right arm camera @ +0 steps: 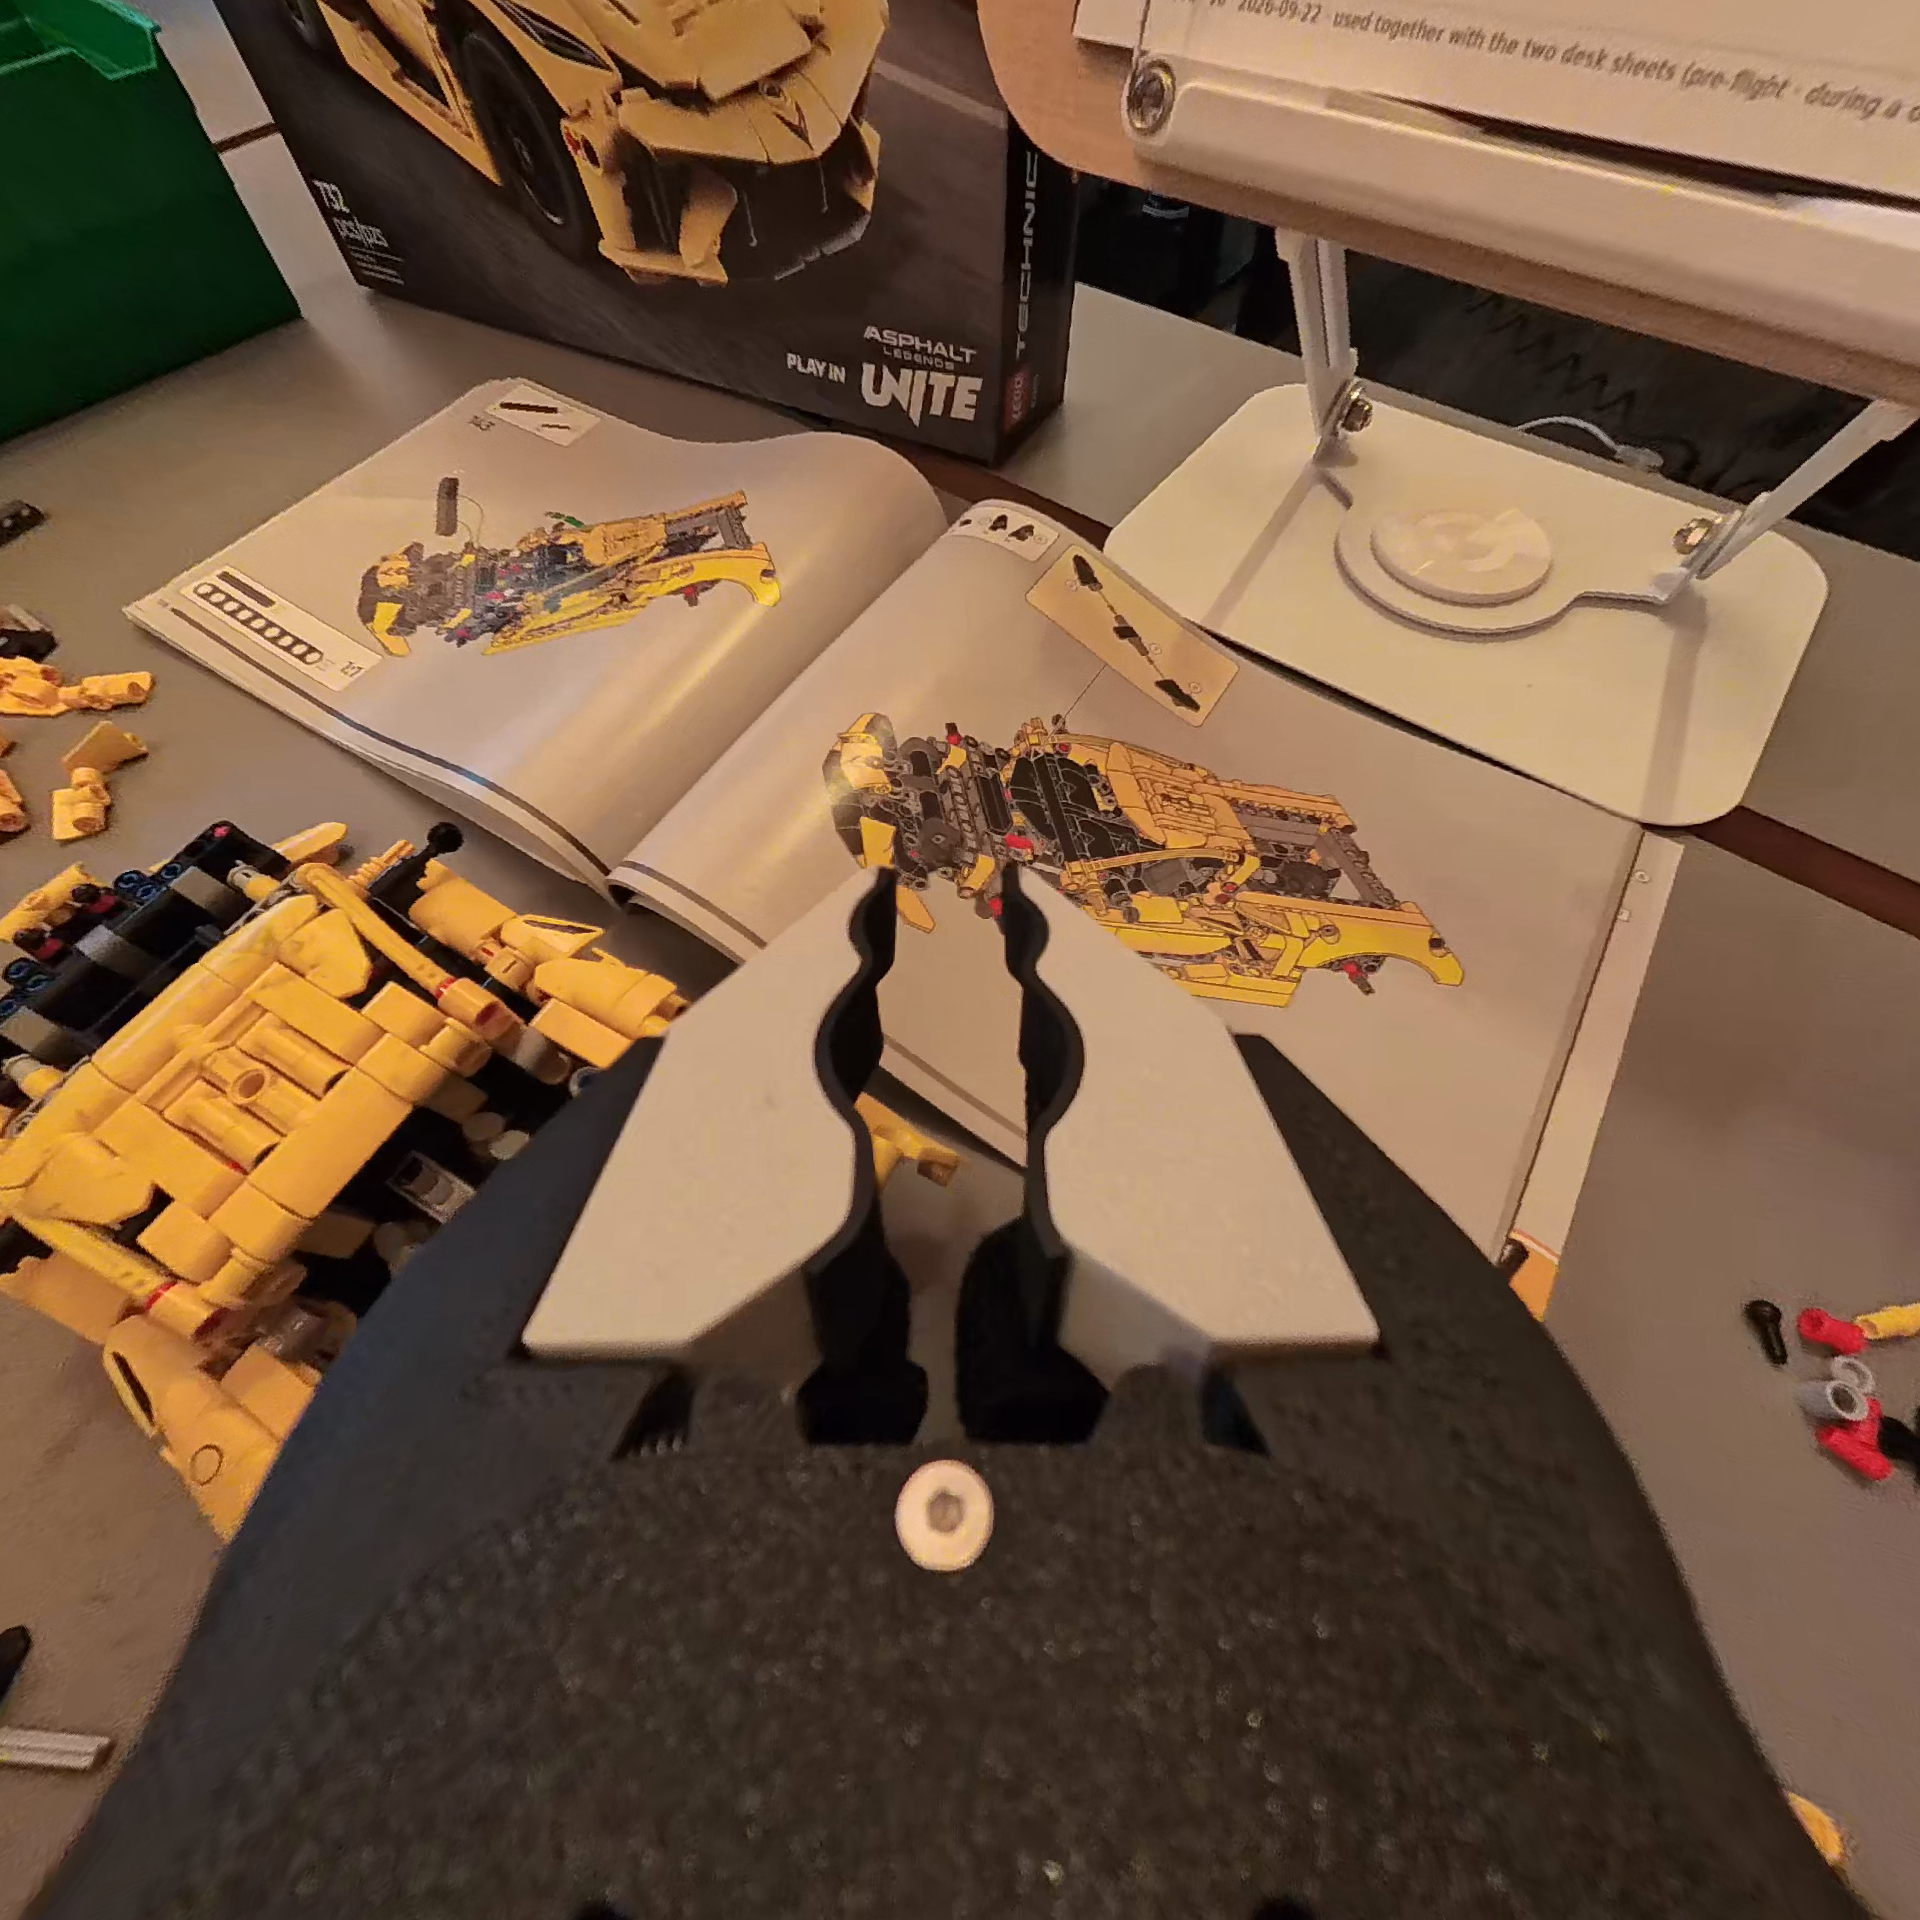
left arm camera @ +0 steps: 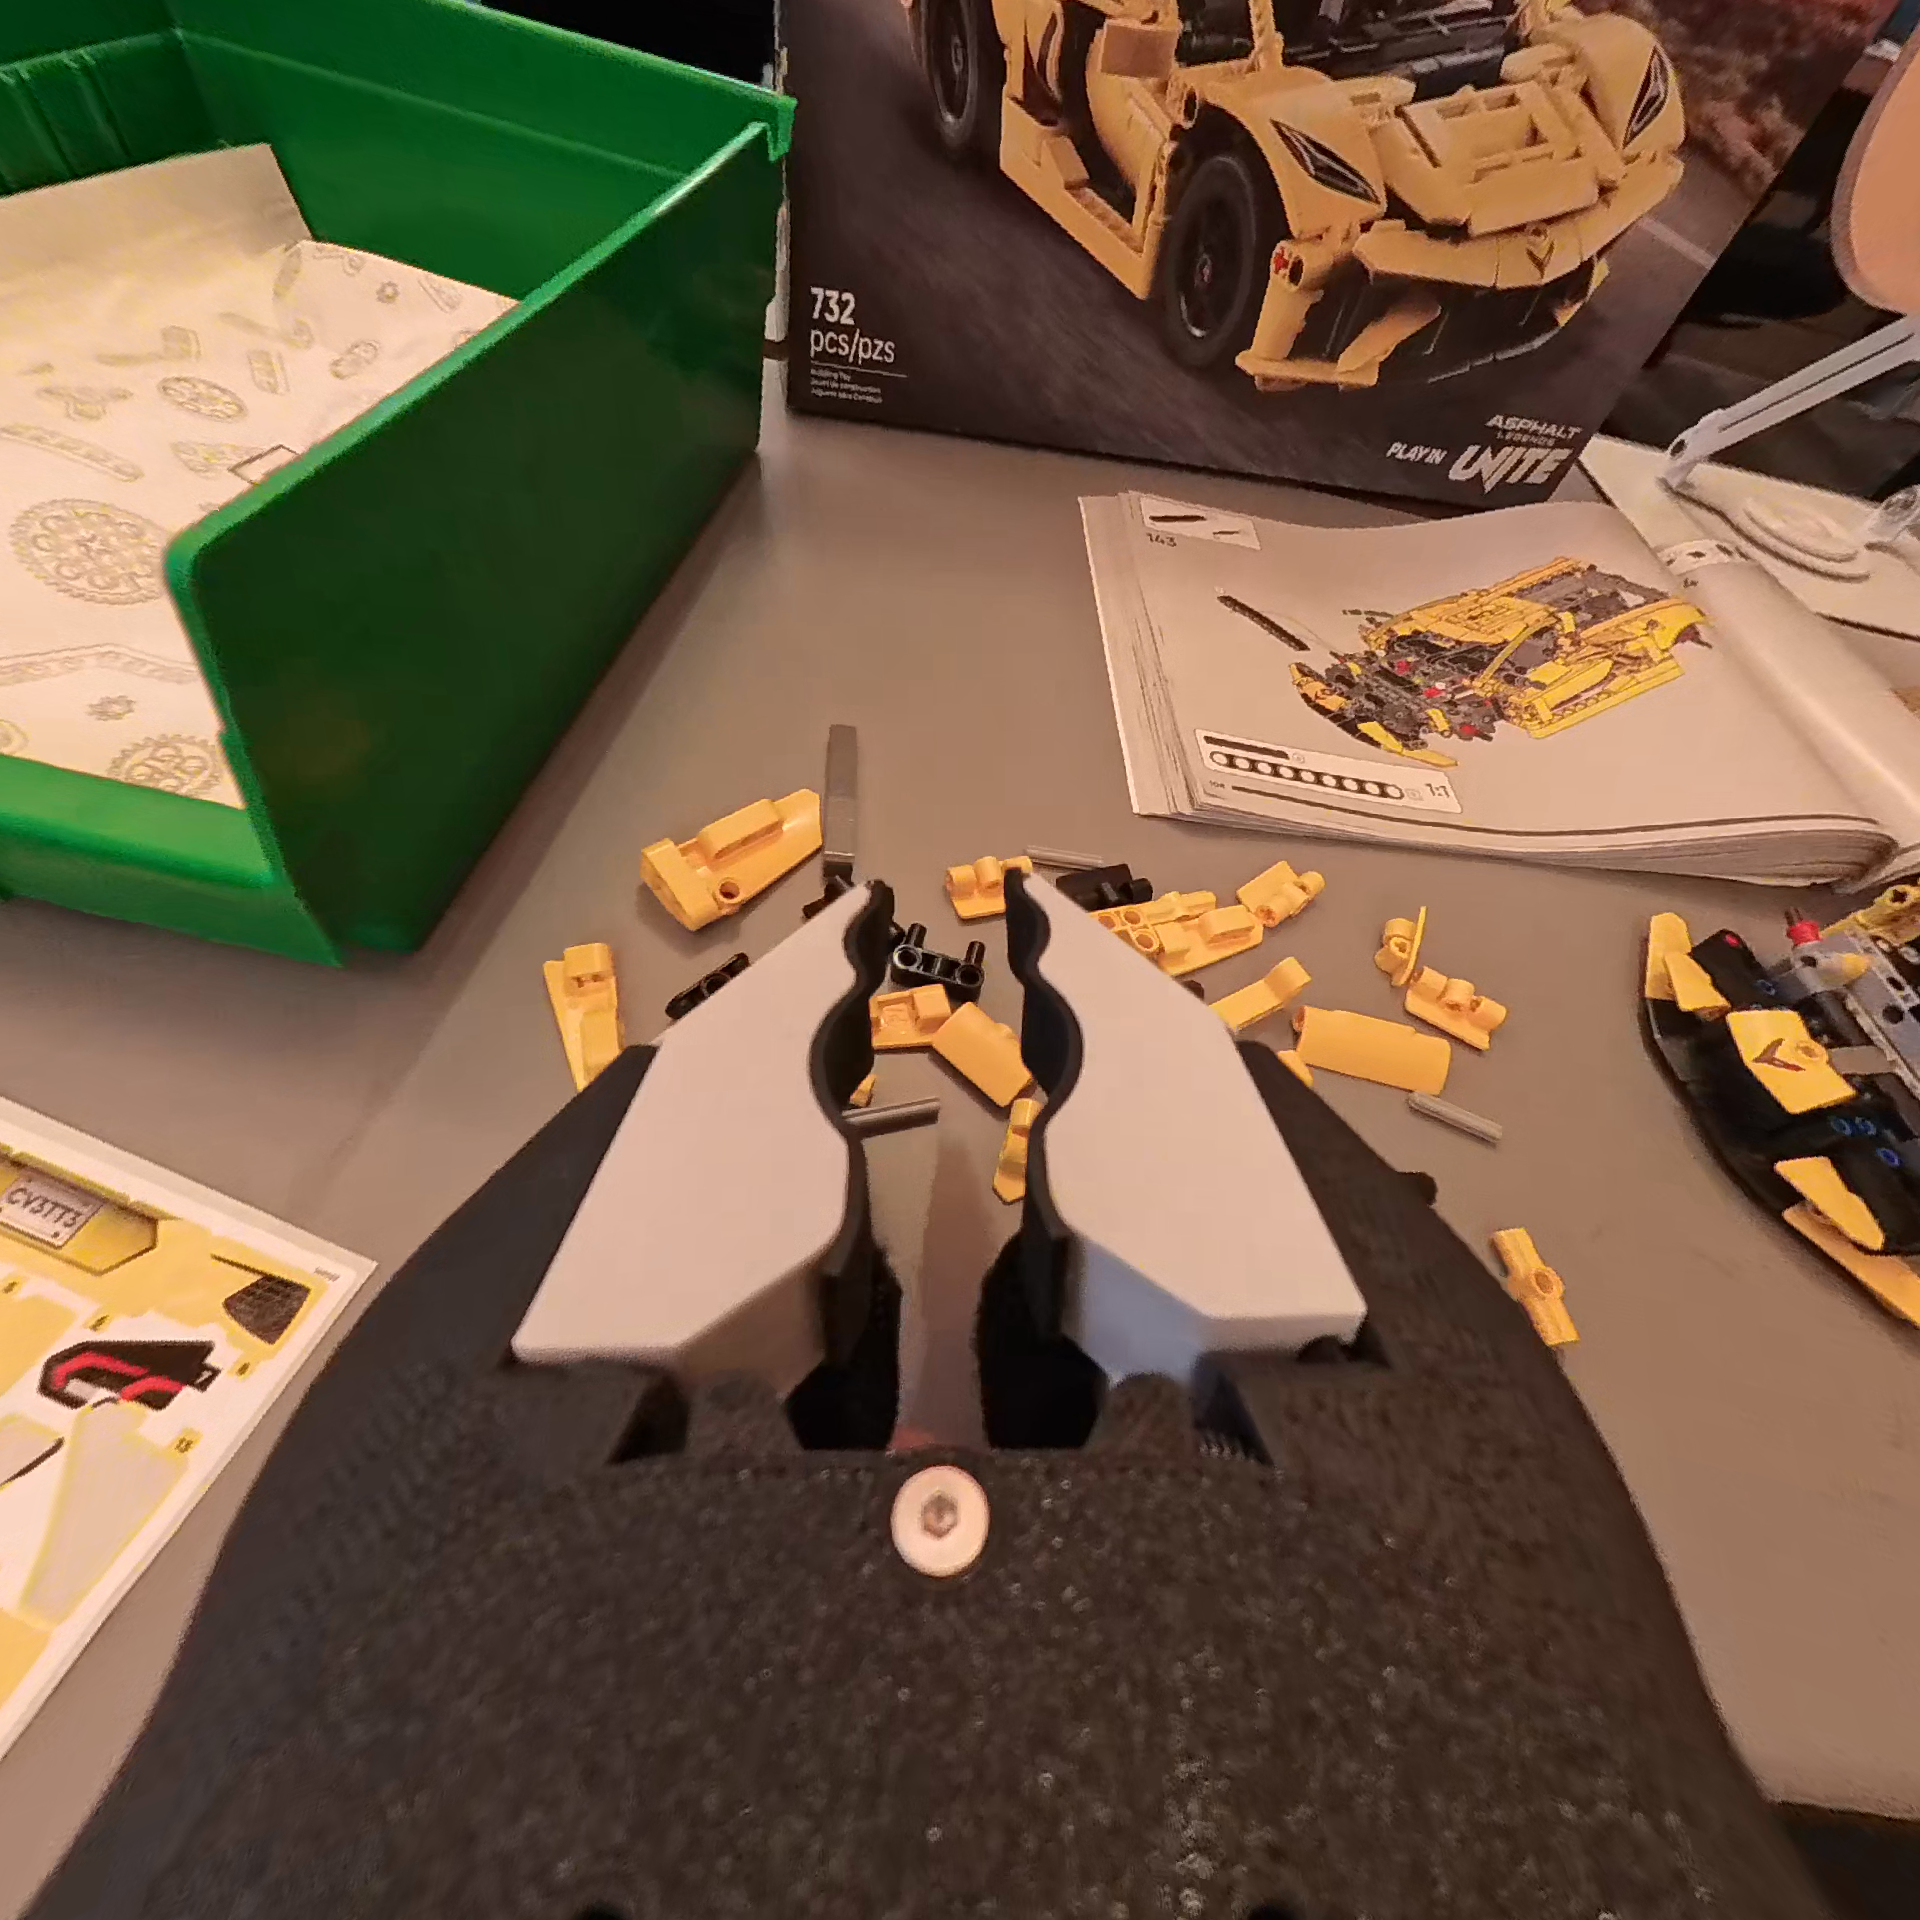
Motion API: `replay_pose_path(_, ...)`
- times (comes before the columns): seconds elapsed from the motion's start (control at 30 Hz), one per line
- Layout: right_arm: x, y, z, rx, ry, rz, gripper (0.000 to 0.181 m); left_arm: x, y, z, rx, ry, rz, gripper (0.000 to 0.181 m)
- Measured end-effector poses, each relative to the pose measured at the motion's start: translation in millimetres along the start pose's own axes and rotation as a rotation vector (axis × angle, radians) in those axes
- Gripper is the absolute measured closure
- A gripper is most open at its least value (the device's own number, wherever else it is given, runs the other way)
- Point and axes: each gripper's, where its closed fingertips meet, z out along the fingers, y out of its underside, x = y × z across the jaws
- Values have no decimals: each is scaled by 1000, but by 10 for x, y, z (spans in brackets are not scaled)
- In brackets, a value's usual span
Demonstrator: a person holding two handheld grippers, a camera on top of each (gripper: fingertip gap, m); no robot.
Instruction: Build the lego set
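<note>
On the grey counter (left arm camera: 987,644), items as follows.

1. Left gripper (left arm camera: 940,894), grey fingers on a black textured body: jaws narrowly parted, holding nothing, poised over a scatter of loose yellow and black plastic building pieces (left arm camera: 1039,987). One small black connector piece (left arm camera: 935,961) shows in the gap between the fingers.

2. Right gripper (right arm camera: 945,883), same make: jaws narrowly parted, empty, over the open instruction booklet (right arm camera: 727,727), whose glossy grey pages show diagrams of a yellow car build.

3. Partly built yellow and black brick car (right arm camera: 270,1091), lying on the counter just left of the right gripper and touching the booklet's near edge.

4. Dark cardboard set box (left arm camera: 1247,260), upright at the back, printed with a yellow sports car, a piece count and brand lettering.

5. Green plastic bin (left arm camera: 468,571), far left, containing a pale paper bag (left arm camera: 156,416) printed with gear outlines.

6. Sticker sheet (left arm camera: 125,1351), yellow and black decals, near left.

7. White metal stand (right arm camera: 1455,623), right of the booklet, carrying a printed sheet above.

8. Small red, grey and black pins (right arm camera: 1839,1382), far right.
</note>
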Motion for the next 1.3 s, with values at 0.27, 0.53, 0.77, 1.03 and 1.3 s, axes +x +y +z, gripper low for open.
replay_pose_path(0.27,27,14,-9,-7,-12,23,162,1,22,14,-14,-1,5,159)
replay_pose_path(0.53,15,15,-11,-10,-14,11,164,-9,38,24,-24,4,-9,159)
replay_pose_path(0.77,1,25,-1,-16,-17,4,165,-16,39,23,-23,4,-15,159)
replay_pose_path(1.03,-9,29,-1,-18,-19,-5,167,-22,41,24,-24,7,-26,159)
replay_pose_path(1.3,-13,20,-11,-16,-21,-8,167,-33,40,23,-23,10,-41,159)
